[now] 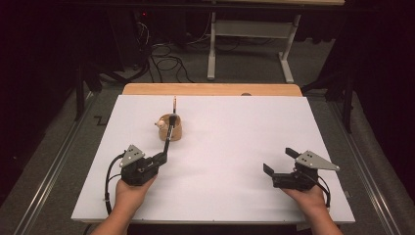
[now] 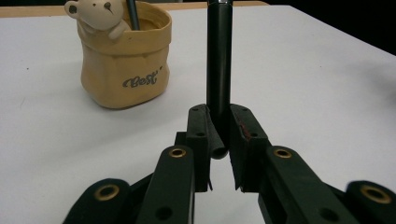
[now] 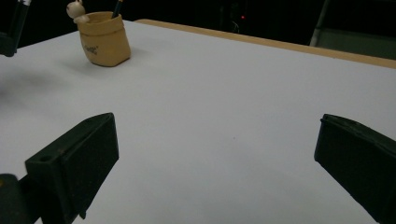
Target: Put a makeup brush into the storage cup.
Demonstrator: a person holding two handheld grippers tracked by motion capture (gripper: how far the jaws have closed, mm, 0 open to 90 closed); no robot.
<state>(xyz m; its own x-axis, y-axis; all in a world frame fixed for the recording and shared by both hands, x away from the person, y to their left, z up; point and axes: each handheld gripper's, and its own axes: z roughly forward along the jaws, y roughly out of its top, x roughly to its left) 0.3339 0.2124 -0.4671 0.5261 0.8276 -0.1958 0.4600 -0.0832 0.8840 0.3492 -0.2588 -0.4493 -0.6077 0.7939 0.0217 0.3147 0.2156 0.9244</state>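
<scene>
A tan sack-shaped pen holder (image 1: 172, 128) with a small bear figure (image 1: 160, 124) on its rim stands on the white board (image 1: 230, 127), left of the middle. A pencil (image 1: 174, 104) sticks up out of it. My left gripper (image 1: 164, 155) is shut on the lower end of a black pen (image 1: 169, 137), whose far end points up toward the holder. In the left gripper view the pen (image 2: 218, 70) rises from between the closed pads (image 2: 243, 130), to the right of the holder (image 2: 125, 60). My right gripper (image 1: 279, 160) stands open near the front right, with nothing between its jaws (image 3: 210, 158).
The board lies on a wooden table whose edge (image 1: 210, 89) shows at the back. Beyond it are cables (image 1: 166, 61) on the floor and a white table frame (image 1: 249, 44). In the right gripper view the holder (image 3: 103, 39) stands far off at upper left.
</scene>
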